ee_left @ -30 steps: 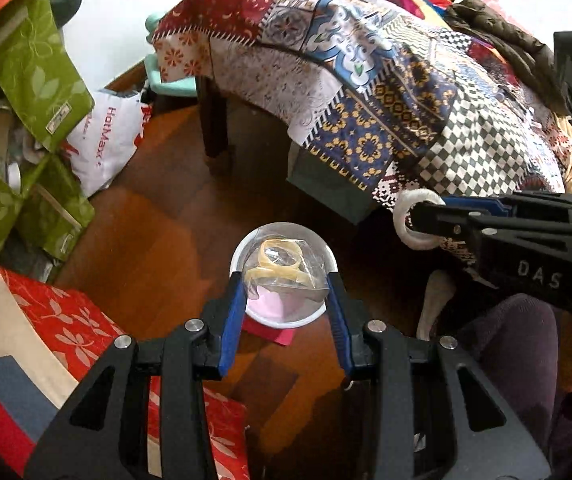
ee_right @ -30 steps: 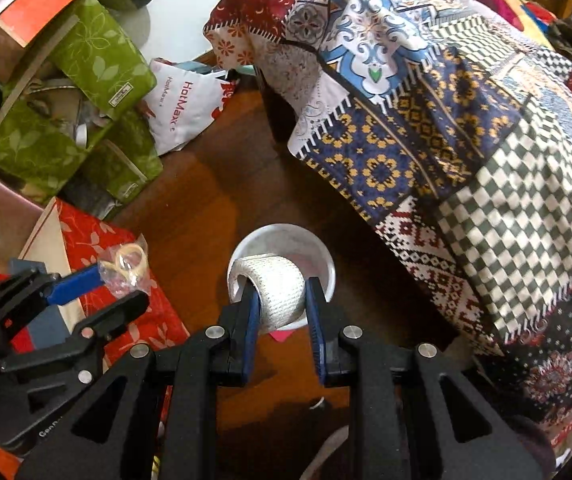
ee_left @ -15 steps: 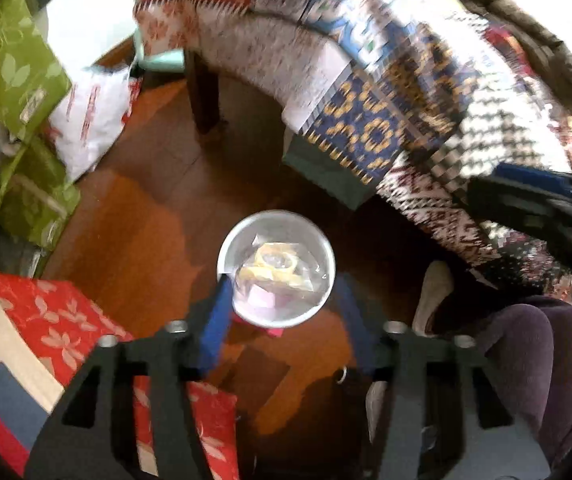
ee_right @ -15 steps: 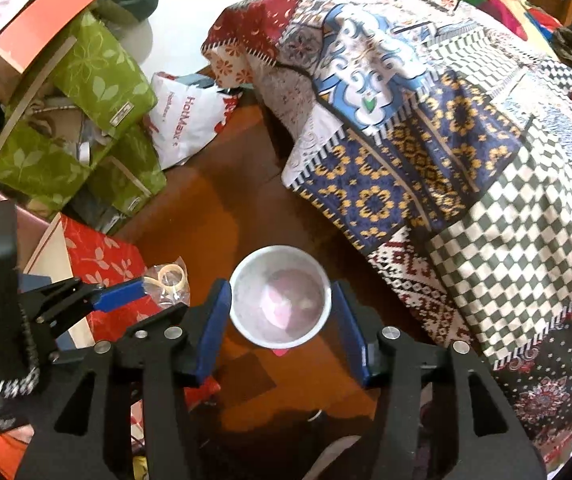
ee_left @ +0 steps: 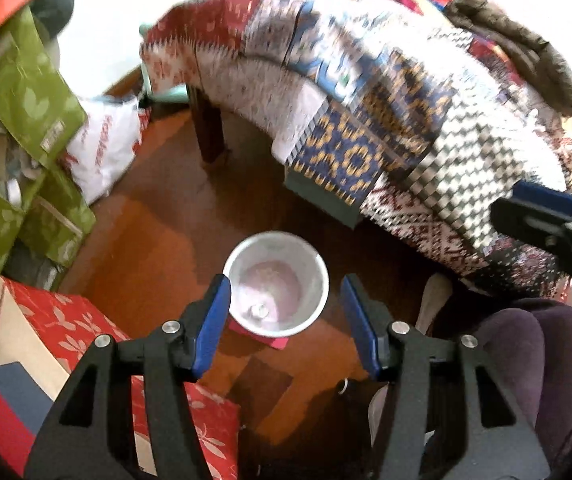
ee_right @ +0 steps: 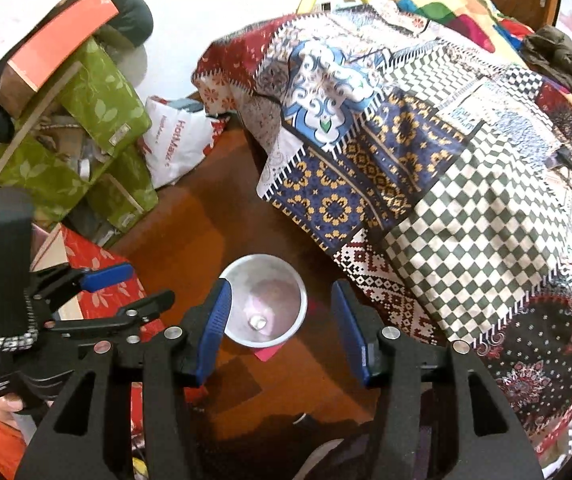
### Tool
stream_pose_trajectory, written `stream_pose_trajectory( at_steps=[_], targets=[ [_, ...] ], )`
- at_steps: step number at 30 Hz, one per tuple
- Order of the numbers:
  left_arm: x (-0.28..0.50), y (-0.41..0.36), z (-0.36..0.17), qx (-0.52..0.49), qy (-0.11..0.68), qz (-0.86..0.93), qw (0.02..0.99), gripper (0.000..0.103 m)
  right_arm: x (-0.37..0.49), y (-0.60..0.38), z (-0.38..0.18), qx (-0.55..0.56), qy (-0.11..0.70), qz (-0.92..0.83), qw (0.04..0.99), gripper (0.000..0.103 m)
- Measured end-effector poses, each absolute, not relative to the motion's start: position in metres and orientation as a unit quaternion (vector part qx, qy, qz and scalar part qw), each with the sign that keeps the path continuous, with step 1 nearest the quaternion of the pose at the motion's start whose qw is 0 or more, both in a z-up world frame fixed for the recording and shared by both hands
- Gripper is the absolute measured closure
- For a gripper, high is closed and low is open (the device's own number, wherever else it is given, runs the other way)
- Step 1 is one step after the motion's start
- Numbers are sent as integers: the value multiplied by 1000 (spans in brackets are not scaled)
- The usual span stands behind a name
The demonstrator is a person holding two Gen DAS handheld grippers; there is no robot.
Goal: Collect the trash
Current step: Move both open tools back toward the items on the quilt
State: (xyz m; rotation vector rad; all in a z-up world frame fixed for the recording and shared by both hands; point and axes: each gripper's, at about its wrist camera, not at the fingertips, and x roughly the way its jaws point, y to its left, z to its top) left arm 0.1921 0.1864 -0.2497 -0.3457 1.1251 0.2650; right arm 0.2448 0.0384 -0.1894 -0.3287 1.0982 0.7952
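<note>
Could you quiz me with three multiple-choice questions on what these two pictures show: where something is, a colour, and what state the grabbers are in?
1. Where does the white bin stand?
A. on the patchwork cloth
B. on the wooden floor
C. on the red floral box

2. What colour are the gripper pads?
A. blue
B. yellow
C. white

3. How are the left gripper and right gripper?
A. both open, holding nothing
B. both clamped on trash
C. one holds a bag

Answers: 1 B, brown floor surrounds it. 2 A, blue strips line the fingers. 3 A, only the bin shows through each gap.

White plastic bag [ee_right: 174, 140] printed in red, apparently "HotMax"
</note>
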Motion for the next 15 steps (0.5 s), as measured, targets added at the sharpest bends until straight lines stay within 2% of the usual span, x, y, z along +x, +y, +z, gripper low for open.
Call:
stream_pose_trajectory(
  at_steps=[15],
  targets=[
    [155, 131, -119, -119, 395, 134, 901, 47, 211, -29, -104, -138, 400, 368, 828, 54]
  ],
)
